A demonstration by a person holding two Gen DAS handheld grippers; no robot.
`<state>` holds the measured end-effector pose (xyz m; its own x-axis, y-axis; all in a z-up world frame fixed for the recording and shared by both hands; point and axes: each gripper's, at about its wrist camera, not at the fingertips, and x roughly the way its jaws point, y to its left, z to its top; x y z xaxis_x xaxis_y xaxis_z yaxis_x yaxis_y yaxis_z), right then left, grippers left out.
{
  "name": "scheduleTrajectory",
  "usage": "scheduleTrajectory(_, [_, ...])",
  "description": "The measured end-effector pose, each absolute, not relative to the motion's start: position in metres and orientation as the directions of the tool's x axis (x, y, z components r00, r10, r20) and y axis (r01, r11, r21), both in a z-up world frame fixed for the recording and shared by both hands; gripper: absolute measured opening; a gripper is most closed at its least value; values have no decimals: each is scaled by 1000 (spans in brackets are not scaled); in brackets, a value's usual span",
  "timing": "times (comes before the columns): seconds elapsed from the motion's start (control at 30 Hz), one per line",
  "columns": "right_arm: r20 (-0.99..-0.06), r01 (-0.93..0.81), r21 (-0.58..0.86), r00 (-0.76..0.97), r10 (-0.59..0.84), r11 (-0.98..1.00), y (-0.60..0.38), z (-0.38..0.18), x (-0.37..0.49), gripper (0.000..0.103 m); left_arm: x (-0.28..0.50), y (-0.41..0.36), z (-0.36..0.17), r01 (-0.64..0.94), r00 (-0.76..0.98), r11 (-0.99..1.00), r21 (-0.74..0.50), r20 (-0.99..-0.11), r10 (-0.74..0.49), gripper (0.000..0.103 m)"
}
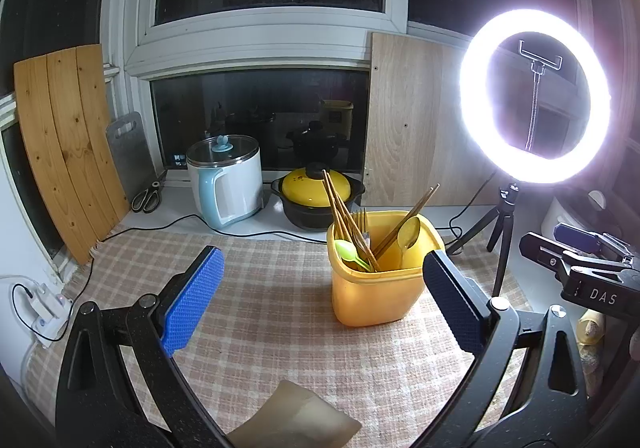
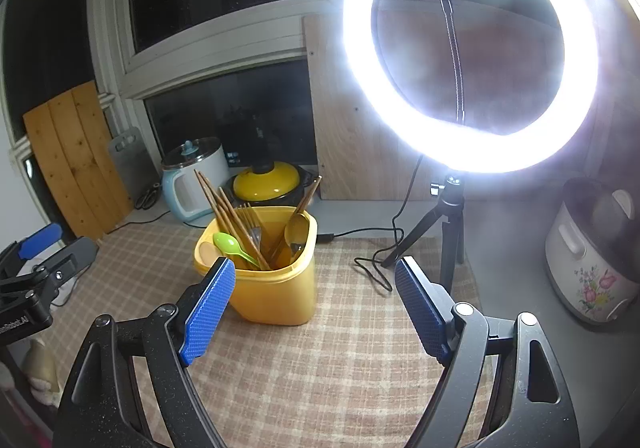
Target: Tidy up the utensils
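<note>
**Utensils standing in the yellow holder, both grippers waiting empty**

Utensils (image 1: 360, 240) are sitting in the yellow holder (image 1: 372, 296), ahead of the jaws. Left gripper (image 1: 320, 288) and right gripper (image 2: 316, 300) are standing wide, holding nothing. For a good grasp, I judge approaching one chopstick (image 2: 212, 196) from above is safest.

Utensils (image 1: 362, 236) stand in the container (image 1: 372, 296) on the cloth (image 1: 272, 308), pots (image 1: 316, 200) behind, ring light (image 1: 534, 96) right
</note>
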<state>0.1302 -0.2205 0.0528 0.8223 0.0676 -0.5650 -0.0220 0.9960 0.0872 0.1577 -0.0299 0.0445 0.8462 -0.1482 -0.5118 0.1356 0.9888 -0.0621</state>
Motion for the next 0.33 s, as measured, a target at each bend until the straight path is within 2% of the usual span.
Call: scheduleTrajectory(0.33, [-577, -8, 101, 814, 65, 995, -222, 49, 130, 82, 158, -27, 44, 144, 857, 989, -39, -494, -145, 101])
